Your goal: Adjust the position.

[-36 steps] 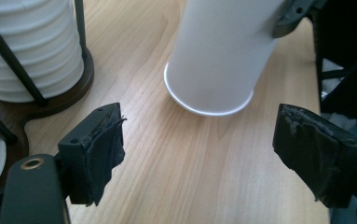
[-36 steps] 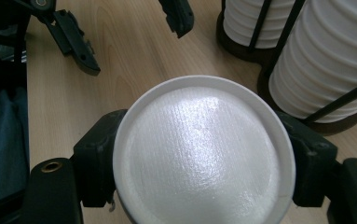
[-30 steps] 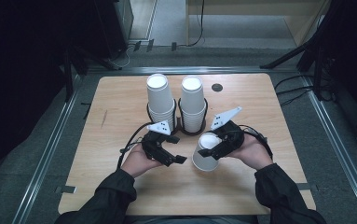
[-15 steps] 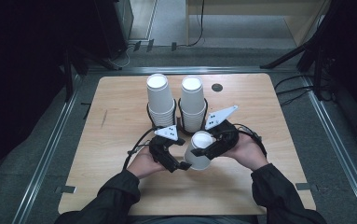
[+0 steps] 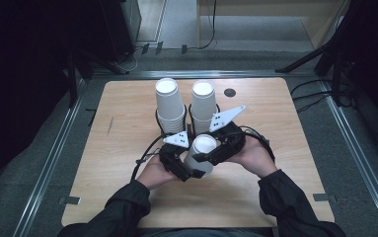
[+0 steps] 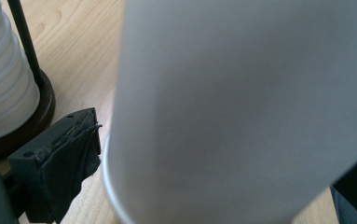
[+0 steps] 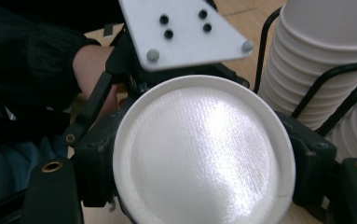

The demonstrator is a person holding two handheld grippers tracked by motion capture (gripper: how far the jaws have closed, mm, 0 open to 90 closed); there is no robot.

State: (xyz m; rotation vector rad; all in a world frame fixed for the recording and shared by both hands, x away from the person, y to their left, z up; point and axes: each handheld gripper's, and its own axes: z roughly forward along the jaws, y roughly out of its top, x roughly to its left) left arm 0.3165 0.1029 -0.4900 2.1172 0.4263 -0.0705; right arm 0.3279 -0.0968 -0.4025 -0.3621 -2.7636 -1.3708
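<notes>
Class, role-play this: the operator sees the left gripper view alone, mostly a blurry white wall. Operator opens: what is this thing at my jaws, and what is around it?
Observer: An upside-down paper cup, base up, between both grippers.
Operator: Who else is on it?
Observer: The right gripper meets it from the other side; its jaws flank the cup's upper part.
Operator: That stack at my left edge, is it alone?
Observer: No. Two cup stacks stand in wire holders behind the cup.
</notes>
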